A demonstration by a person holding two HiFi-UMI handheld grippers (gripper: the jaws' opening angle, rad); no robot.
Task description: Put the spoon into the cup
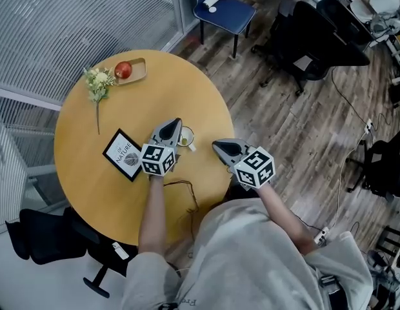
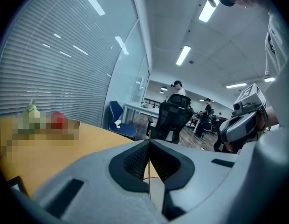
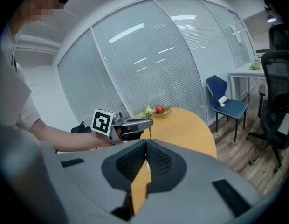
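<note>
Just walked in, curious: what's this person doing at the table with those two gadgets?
A person holds a two-jaw gripper in each hand over a round table. The left gripper is shut on a thin handle, apparently the spoon, right beside the cup. The right gripper is shut on nothing, held at the table's edge.

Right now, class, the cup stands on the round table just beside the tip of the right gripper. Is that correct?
Not quite. The cup stands on the round table just beside the tip of the left gripper, not the right gripper, which is further off at the table's edge. The head view shows it.
</note>
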